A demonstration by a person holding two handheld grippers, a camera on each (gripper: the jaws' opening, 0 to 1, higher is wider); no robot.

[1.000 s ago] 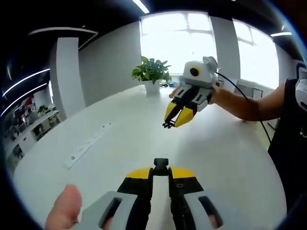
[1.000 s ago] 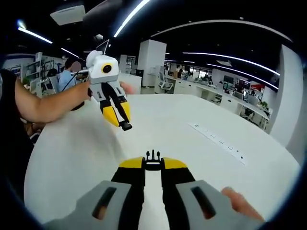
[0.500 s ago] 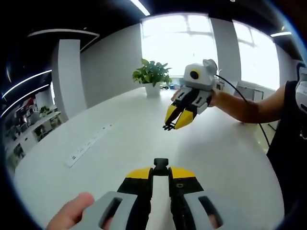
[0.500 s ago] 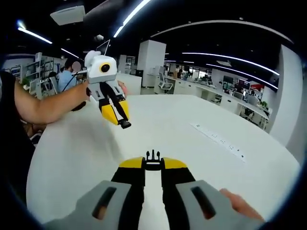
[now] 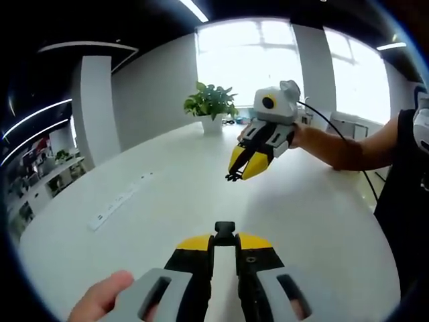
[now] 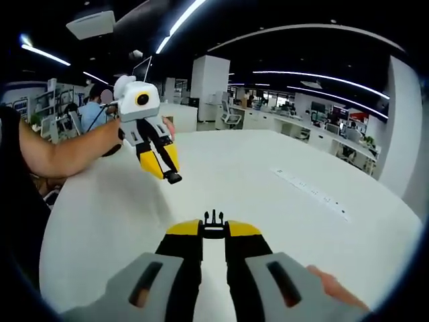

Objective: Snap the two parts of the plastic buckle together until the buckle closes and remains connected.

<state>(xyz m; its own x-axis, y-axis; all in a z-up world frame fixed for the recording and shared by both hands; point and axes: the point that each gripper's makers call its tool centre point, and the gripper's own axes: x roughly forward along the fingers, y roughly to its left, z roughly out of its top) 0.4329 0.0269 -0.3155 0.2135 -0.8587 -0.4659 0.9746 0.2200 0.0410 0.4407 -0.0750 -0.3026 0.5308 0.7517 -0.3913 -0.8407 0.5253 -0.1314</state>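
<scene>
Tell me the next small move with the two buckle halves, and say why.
Probably bring the two grippers toward each other, tips in line. The left gripper is shut on the socket half, and the right gripper is shut on the pronged half. Both halves are held above the white table, clearly apart.

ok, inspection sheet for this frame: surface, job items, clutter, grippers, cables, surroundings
Surface: white table, bare in the middle.
Job's things: socket half of buckle and pronged half of buckle, apart, each held above the table.
Clutter: power strip; potted plant at the far edge.
Grippers: left gripper shut on the socket half; right gripper shut on the pronged half.
Cables: black lead trailing from the right gripper.
Surroundings: open office, bright window, desks.
</scene>
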